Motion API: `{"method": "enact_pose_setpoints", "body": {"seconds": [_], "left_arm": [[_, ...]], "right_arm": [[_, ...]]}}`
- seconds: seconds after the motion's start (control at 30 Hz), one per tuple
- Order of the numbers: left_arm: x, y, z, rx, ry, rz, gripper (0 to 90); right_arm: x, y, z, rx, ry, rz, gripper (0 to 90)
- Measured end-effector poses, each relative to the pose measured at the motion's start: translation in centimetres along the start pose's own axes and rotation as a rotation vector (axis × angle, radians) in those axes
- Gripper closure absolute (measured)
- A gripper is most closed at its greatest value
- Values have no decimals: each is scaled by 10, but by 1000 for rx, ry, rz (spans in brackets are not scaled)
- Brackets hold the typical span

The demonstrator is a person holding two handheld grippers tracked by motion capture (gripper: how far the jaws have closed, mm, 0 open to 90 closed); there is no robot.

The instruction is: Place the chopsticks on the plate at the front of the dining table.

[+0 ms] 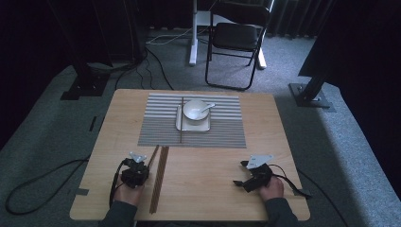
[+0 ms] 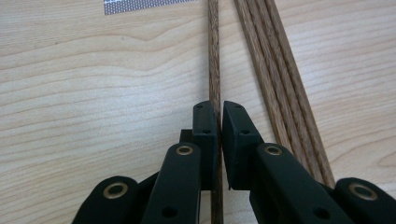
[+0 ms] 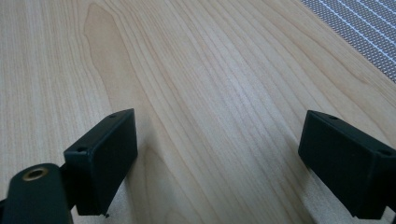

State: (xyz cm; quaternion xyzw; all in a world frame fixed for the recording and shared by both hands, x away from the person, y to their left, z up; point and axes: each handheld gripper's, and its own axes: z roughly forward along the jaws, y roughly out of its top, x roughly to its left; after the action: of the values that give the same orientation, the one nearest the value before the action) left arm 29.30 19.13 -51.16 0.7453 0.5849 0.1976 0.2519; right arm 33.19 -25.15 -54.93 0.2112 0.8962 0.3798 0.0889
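Note:
My left gripper [image 2: 219, 116] is shut on a single dark wooden chopstick [image 2: 214, 56] that lies on the table; its pads pinch the stick from both sides. In the high view this gripper [image 1: 141, 165] sits at the near left, with the chopstick [image 1: 154, 155] slanting away from it. Just to its right lies a bundle of several chopsticks [image 2: 275, 70], also seen as a long strip [image 1: 161, 182]. My right gripper [image 3: 219, 140] stands open over bare wood, nothing between its jaws; in the high view it [image 1: 241, 176] rests at the near right.
A striped grey placemat [image 1: 222, 132] lies mid-table, its corner [image 2: 140, 5] just beyond the left gripper. On it sit a square plate [image 1: 180, 125], a white bowl [image 1: 193, 111] with a spoon [image 1: 208, 107], and one chopstick [image 1: 182, 120]. A folding chair [image 1: 236, 38] stands beyond the table.

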Motion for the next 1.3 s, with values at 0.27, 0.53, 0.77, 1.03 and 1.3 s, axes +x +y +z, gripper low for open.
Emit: {"method": "enact_pose_setpoints", "body": {"seconds": [0.27, 0.53, 0.77, 1.03, 1.3], "left_arm": [[4, 3, 0, -14, -45, -34, 844], [6, 6, 0, -24, -50, -54, 843], [8, 9, 1, -33, -58, -65, 844], [10, 12, 2, -36, -71, -88, 843], [10, 13, 3, -33, -75, -103, 843]], "right_arm": [[0, 0, 0, 0, 0, 0, 111], [0, 0, 0, 0, 0, 0, 111], [0, 0, 0, 0, 0, 0, 111], [0, 0, 0, 0, 0, 0, 111], [0, 0, 0, 0, 0, 0, 111]]}}
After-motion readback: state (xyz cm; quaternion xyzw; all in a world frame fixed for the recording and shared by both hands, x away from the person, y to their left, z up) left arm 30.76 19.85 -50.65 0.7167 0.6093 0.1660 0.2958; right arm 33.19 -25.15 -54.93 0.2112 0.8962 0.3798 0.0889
